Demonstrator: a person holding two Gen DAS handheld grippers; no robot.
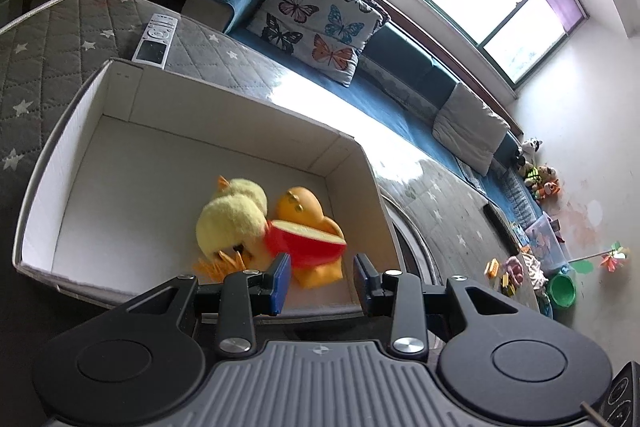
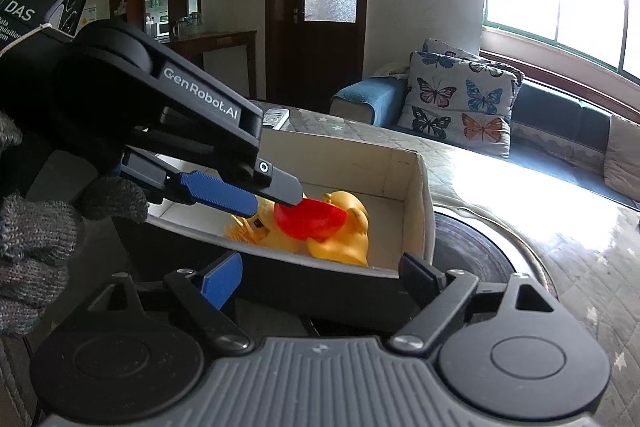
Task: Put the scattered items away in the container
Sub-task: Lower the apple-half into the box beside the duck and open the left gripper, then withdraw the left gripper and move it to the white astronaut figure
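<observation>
Box (image 1: 72, 131) on bench (image 1: 448, 211). In box, near corner: plush chick (image 1: 230, 217), rubber duck (image 1: 298, 207) just right of it, apple slice (image 1: 306, 243) on top of both. Remote (image 1: 155, 41) behind box. Sofa (image 1: 400, 107) beyond bench, butterfly cushion (image 1: 316, 23) on it.

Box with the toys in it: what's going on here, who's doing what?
A person holds a gripper in each gloved hand over a white-lined box on a star-quilted surface. Inside lie a fluffy yellow chick, an orange rubber duck and a red apple slice. The left gripper hangs over them, open and holding nothing. The right gripper is open and empty at the box's near wall. A remote lies outside.
</observation>
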